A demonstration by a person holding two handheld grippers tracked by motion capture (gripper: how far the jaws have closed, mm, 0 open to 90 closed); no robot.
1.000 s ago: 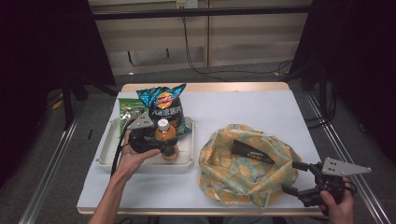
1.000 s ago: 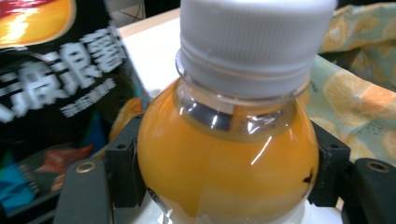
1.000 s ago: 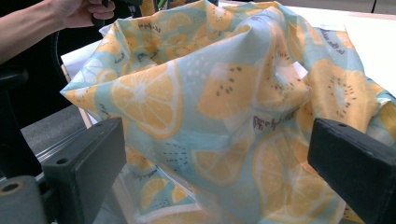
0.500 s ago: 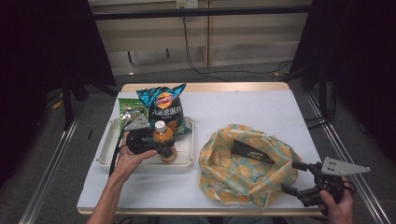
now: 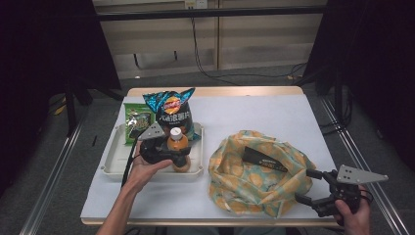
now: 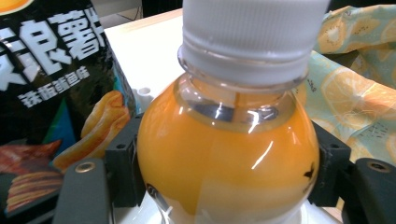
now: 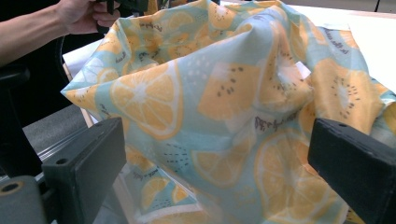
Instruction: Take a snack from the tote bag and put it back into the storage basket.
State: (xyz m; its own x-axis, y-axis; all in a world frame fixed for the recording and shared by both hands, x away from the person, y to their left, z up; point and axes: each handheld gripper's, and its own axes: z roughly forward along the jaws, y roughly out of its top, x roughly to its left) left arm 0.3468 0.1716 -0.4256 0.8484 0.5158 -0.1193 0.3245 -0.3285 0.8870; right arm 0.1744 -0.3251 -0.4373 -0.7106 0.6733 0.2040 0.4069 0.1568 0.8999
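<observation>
An orange-juice bottle (image 5: pixel 178 152) (image 6: pixel 224 154) with a white cap stands upright on the white tray (image 5: pixel 115 159). My left gripper (image 5: pixel 177 157) (image 6: pixel 224 179) is shut on the bottle, its jaws pressed on both sides of the body. Behind the bottle leans a dark chip bag (image 5: pixel 172 112) (image 6: pixel 51 79). A fabric bag printed with orange slices (image 5: pixel 259 171) (image 7: pixel 224 107) lies on the table to the right. My right gripper (image 5: pixel 307 186) (image 7: pixel 219 177) stands open at that bag's near right edge, with the cloth just beyond its jaws.
A green snack packet (image 5: pixel 137 121) lies at the tray's far left corner. A dark flat item (image 5: pixel 263 157) rests on top of the fabric bag. The table's front edge (image 5: pixel 205 221) runs close below both hands.
The left gripper has shifted slightly toward the bottle and sits tighter around it. The right gripper has stayed at the bag's edge.
</observation>
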